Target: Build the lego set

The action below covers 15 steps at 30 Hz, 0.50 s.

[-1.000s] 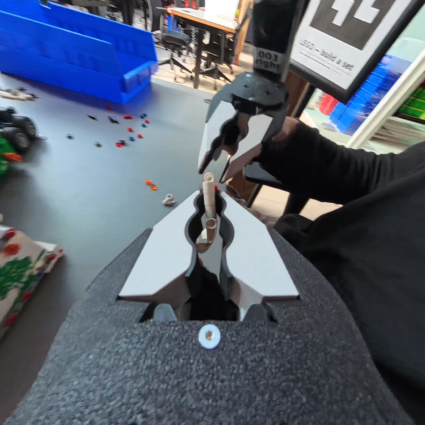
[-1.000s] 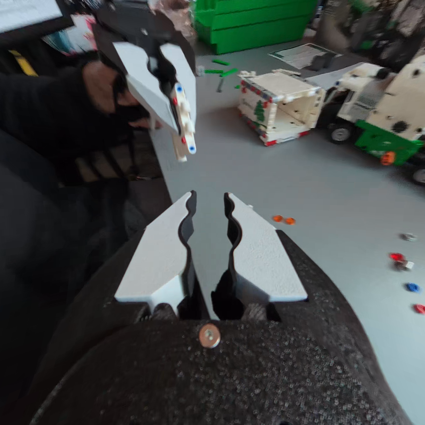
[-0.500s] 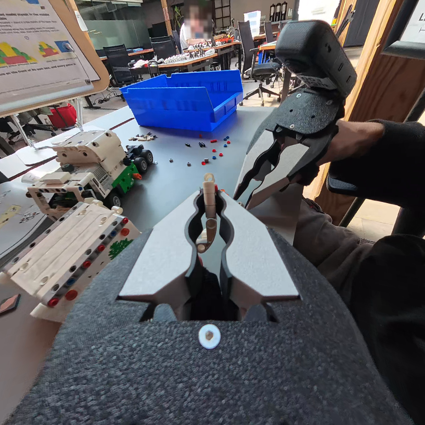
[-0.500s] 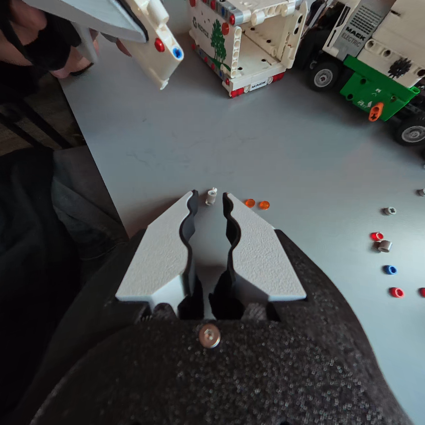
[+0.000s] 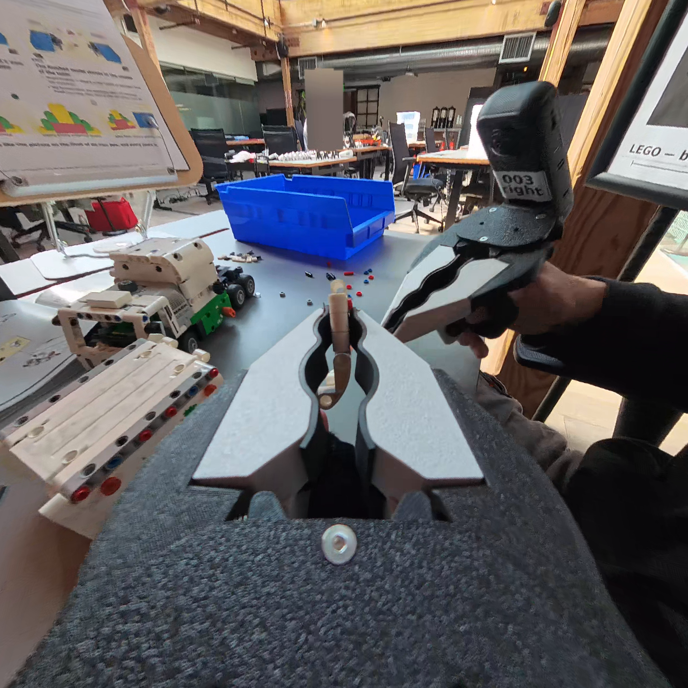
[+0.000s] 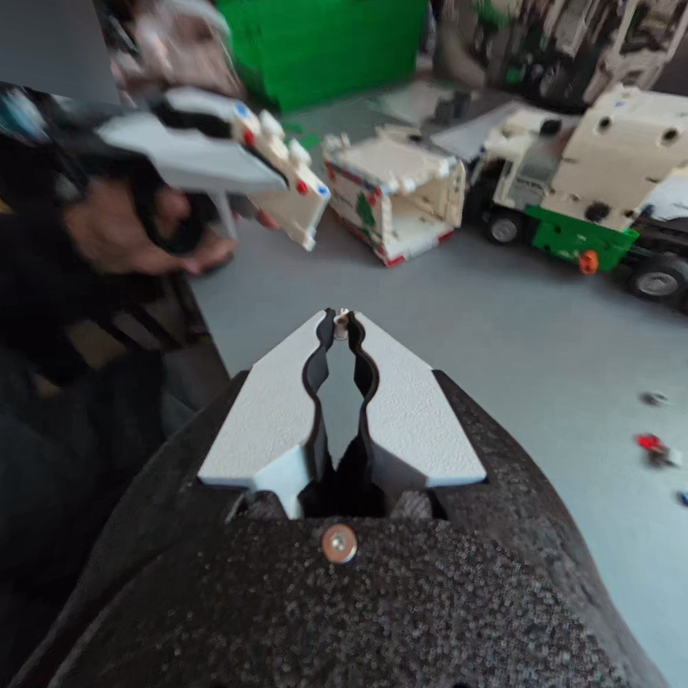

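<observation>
My left gripper (image 5: 338, 314) is shut on a cream lego panel (image 5: 338, 327) with red and blue pins, seen edge-on between the fingers. In the right wrist view the left gripper (image 6: 284, 178) holds that panel (image 6: 294, 193) in the air at the upper left. My right gripper (image 6: 340, 314) is shut on a small grey connector piece (image 6: 340, 324) at its fingertips, above the grey table (image 6: 484, 353). It also shows in the left wrist view (image 5: 391, 325), just right of the panel. A white box body (image 6: 394, 201) and a white-green truck (image 6: 577, 193) stand on the table.
A blue bin (image 5: 309, 216) stands at the far side, with small red, blue and black pins (image 5: 353, 279) scattered before it. A green bin (image 6: 324, 48) is behind the box body. An instruction board (image 5: 74, 93) stands at the left. The table edge runs beside a person's dark sleeves (image 5: 614, 335).
My right gripper was open above the small connector on the table; it has closed on it and lifted it. The left gripper with the panel has swung towards the box body.
</observation>
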Each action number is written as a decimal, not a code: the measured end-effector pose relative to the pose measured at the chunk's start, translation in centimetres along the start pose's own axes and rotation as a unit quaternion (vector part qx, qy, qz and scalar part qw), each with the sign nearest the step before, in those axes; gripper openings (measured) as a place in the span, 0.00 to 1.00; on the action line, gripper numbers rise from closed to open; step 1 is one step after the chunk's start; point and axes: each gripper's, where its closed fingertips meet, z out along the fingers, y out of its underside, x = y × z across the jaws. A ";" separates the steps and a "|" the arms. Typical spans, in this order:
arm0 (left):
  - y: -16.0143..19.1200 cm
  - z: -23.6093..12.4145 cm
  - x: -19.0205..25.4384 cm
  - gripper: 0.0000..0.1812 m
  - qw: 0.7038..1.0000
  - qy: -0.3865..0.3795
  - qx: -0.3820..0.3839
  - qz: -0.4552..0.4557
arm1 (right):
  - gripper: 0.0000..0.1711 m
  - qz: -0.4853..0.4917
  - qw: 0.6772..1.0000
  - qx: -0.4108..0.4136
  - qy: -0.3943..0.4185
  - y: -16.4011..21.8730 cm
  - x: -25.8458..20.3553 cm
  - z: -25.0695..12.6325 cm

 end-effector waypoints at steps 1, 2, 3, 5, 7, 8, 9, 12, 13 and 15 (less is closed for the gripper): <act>-0.6 -0.1 0.2 0.03 1.000 0.001 0.021 0.004 | 0.03 0.053 0.995 0.067 -0.060 -2.3 -1.8 -0.5; -1.0 -0.1 0.4 0.03 0.999 0.003 0.041 0.008 | 0.03 0.108 0.980 0.127 -0.112 -4.3 -3.1 -0.9; -1.4 -0.1 0.5 0.03 0.998 -0.002 0.056 0.016 | 0.03 0.158 0.963 0.168 -0.142 -5.5 -3.7 -1.0; -1.7 0.0 0.9 0.03 0.996 -0.014 0.070 0.044 | 0.03 0.226 0.938 0.210 -0.158 -6.3 -4.0 -0.5; -1.6 0.2 1.2 0.03 0.994 -0.029 0.072 0.076 | 0.03 0.282 0.913 0.240 -0.172 -6.7 -4.1 -0.3; -1.6 0.3 1.5 0.03 0.993 -0.034 0.071 0.093 | 0.03 0.305 0.898 0.261 -0.179 -7.0 -4.0 -0.5; -1.4 0.4 1.7 0.03 0.991 -0.039 0.068 0.107 | 0.03 0.322 0.883 0.277 -0.197 -7.4 -4.1 -0.7; -1.3 0.7 2.0 0.03 0.988 -0.049 0.063 0.131 | 0.03 0.323 0.884 0.278 -0.192 -7.4 -4.4 -0.6; -1.2 0.7 2.0 0.03 0.988 -0.048 0.062 0.130 | 0.03 0.311 0.892 0.274 -0.183 -7.3 -4.5 -0.6; -1.3 0.7 1.6 0.03 0.989 -0.056 0.062 0.119 | 0.03 0.271 0.910 0.271 -0.159 -7.4 -4.4 -1.0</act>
